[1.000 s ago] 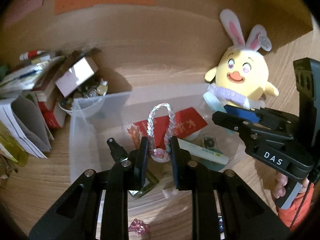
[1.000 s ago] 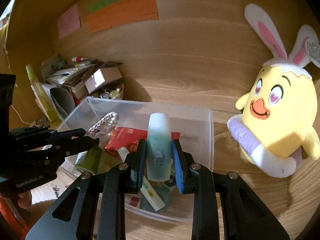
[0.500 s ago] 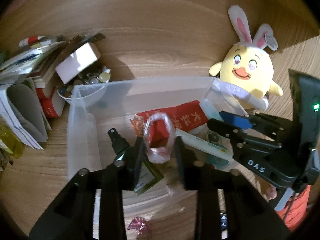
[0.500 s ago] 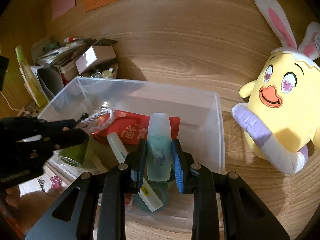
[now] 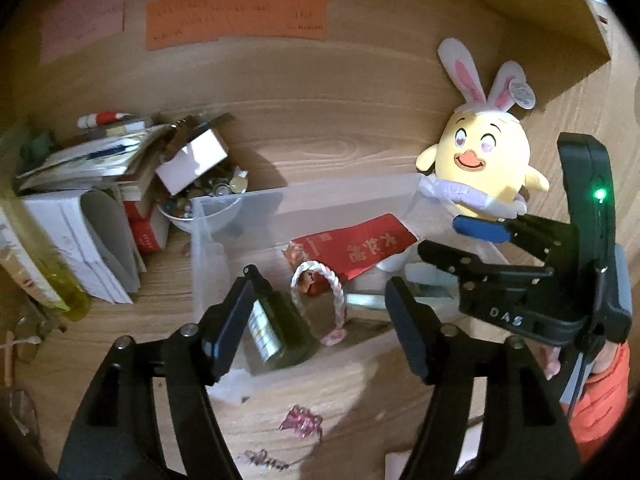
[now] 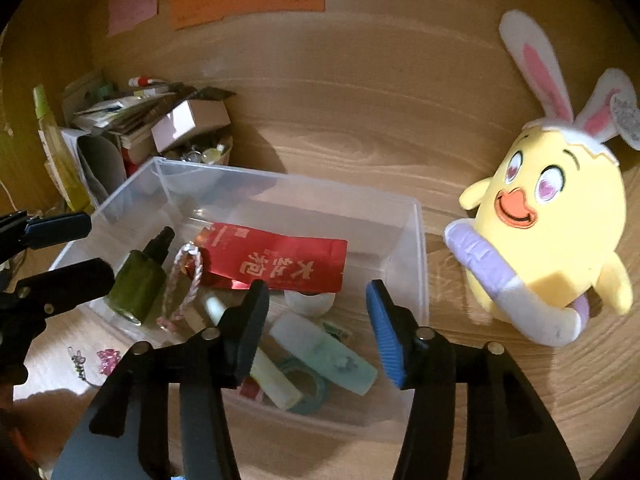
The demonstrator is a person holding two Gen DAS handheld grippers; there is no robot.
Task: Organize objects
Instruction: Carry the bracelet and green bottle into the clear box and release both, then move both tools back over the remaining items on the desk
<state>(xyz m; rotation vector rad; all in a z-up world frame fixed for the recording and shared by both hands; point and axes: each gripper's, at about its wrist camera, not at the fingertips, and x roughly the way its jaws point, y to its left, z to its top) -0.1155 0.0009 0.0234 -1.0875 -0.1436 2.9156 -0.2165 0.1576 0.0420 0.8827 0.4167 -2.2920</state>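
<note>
While both jaws gape empty, wooden desk (image 6: 400, 128) under clear bin (image 6: 420, 248), notes (image 5: 236, 16) on wooden wall.

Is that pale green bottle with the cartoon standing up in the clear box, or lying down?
Lying down. The pale green bottle rests on its side in the clear box, across a tape roll.

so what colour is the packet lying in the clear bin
Red with gold lettering; clearest in the right wrist view.

White letters "DAS" on the black body of the right gripper (image 5: 486, 242), gold Chinese characters on a red packet (image 6: 276, 260) in the clear bin, handwriting on wall notes too blurred to read
</note>
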